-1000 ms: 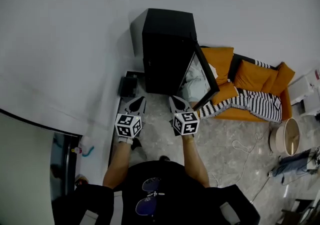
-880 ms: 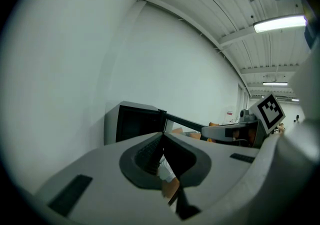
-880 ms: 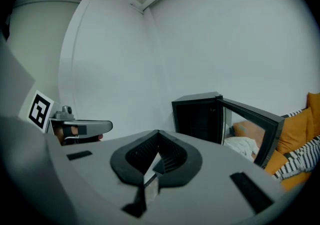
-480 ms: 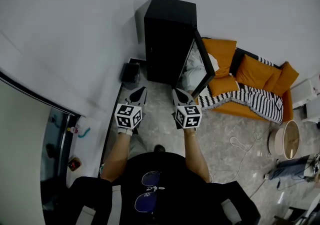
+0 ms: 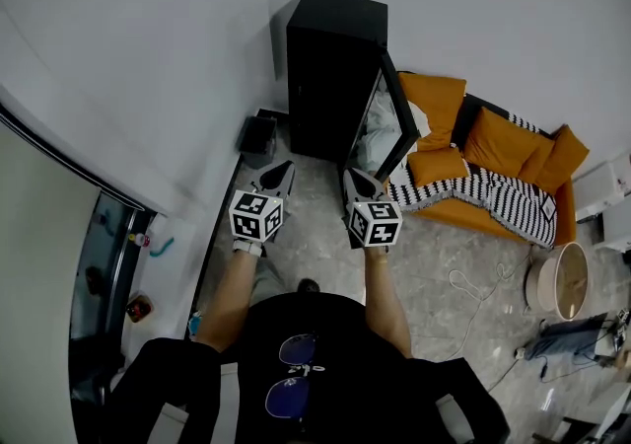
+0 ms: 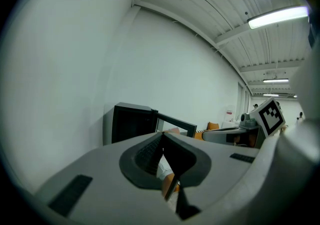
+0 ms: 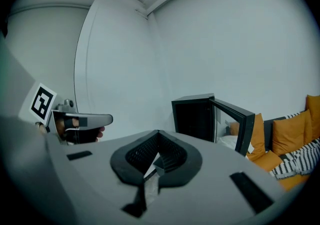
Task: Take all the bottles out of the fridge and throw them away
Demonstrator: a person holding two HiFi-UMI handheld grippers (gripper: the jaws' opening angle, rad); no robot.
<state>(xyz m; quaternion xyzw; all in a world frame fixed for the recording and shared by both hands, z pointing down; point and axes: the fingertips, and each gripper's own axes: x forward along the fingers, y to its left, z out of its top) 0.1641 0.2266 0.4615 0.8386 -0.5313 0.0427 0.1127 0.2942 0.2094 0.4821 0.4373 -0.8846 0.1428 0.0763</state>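
Observation:
A black fridge [image 5: 330, 77] stands against the white wall, its glass door [image 5: 391, 126] swung open to the right. Its inside is dark and no bottle shows in any view. Both grippers are held side by side in front of it, above the floor and short of the fridge. The left gripper [image 5: 279, 173] is shut and empty, its jaw tips touching [image 6: 161, 136], with the fridge [image 6: 131, 124] beyond them. The right gripper [image 5: 357, 179] is shut on nothing as well [image 7: 157, 133]; it points toward the fridge [image 7: 195, 116] and open door [image 7: 235, 119].
An orange sofa [image 5: 493, 151] with a black-and-white striped blanket [image 5: 503, 200] stands right of the fridge. A small black box [image 5: 258, 133] sits on the floor by the wall. A round beige bin [image 5: 559, 281] and loose cables [image 5: 471, 289] lie at the right.
The head view has shifted: the fridge sits higher in the frame and the door edge nearer the right gripper. Both grippers stay side by side and shut.

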